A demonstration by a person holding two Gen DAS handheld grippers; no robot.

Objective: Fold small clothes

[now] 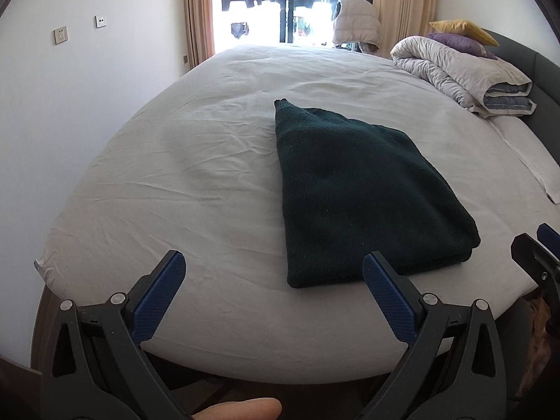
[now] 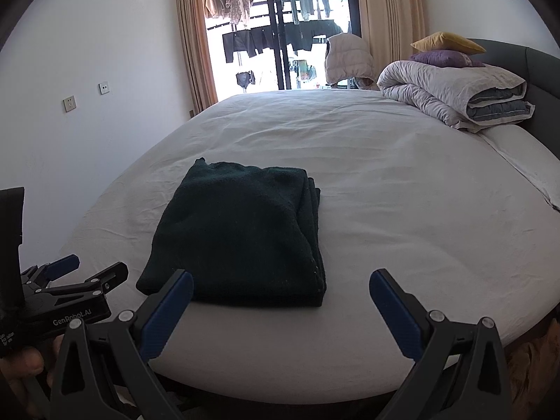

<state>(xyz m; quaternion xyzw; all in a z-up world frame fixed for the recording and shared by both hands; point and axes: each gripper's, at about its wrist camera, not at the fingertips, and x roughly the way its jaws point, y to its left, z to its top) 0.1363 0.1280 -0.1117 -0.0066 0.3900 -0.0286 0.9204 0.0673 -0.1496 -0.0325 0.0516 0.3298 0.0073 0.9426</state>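
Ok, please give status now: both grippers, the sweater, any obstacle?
Left gripper open, empty. Right gripper open, empty. Dark green sweater folded on bed, untouched. Nothing in the way.

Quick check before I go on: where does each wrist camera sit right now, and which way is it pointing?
Left wrist: behind the open left hand-held gripper at the bed's near edge, facing the window; a fingertip shows below.
Right wrist: behind the open right hand-held gripper, same direction, further right; a hand shows at lower left.
Shared: the folded dark green sweater, white bed, rolled duvet, and each other's gripper.
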